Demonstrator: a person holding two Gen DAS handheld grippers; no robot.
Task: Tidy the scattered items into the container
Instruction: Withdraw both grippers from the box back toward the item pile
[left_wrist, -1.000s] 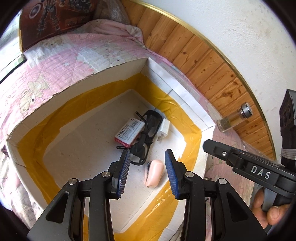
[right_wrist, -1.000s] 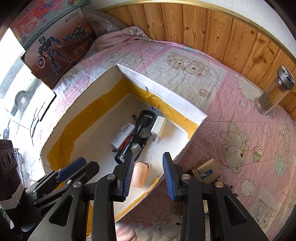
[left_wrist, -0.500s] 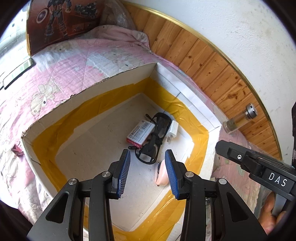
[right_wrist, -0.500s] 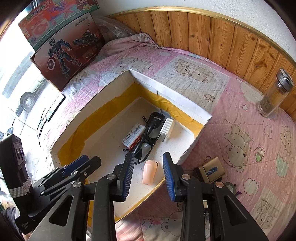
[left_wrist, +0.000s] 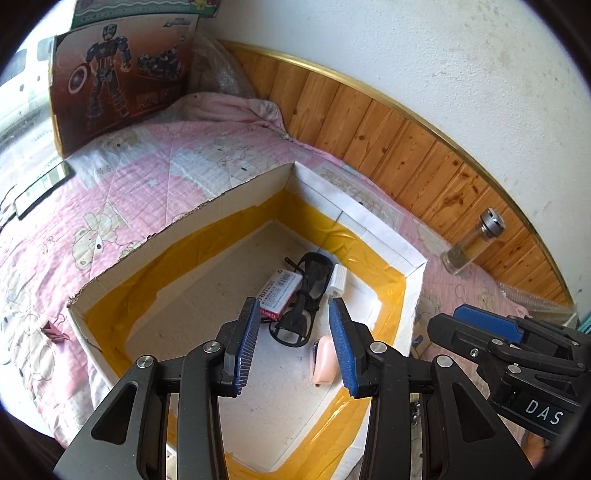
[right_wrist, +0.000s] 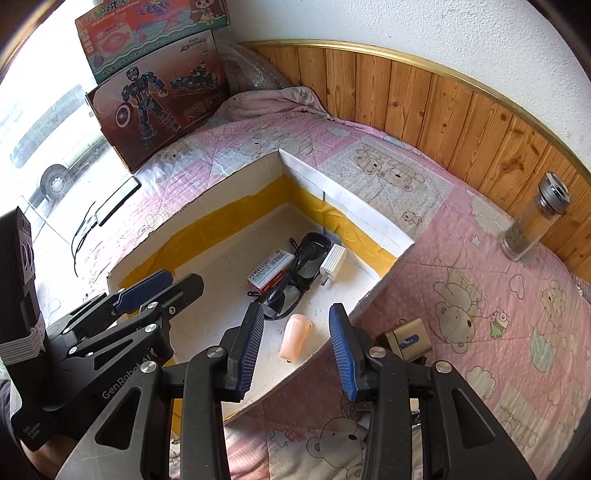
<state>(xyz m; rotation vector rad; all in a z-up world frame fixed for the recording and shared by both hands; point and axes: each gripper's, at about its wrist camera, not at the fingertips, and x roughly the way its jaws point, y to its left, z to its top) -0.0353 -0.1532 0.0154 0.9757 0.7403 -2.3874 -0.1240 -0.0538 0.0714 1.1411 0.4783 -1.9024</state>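
A white cardboard box (left_wrist: 236, 194) (right_wrist: 343, 201) lined with yellow tape lies on the pink quilt. Inside it are a red-and-white packet (left_wrist: 280, 291) (right_wrist: 269, 274), black glasses (left_wrist: 308, 295) (right_wrist: 295, 273), a white charger (left_wrist: 338, 282) (right_wrist: 333, 263) and a peach case (left_wrist: 325, 360) (right_wrist: 294, 336). My left gripper (left_wrist: 293, 347) is open and empty above the box. My right gripper (right_wrist: 297, 347) is open and empty above the box's near edge. A gold box (right_wrist: 408, 339) lies on the quilt outside the container, right of my right gripper.
A glass bottle with a metal cap (left_wrist: 471, 240) (right_wrist: 532, 221) stands by the wooden wall panel. Toy boxes (left_wrist: 118, 77) (right_wrist: 159, 88) lean at the back left. A small dark red clip (left_wrist: 53, 330) lies on the quilt left of the box. A phone (right_wrist: 116, 201) lies at the window side.
Both grippers have risen and pulled back from the box, so the view widens. Both stay open and empty. The items in the box have not moved.
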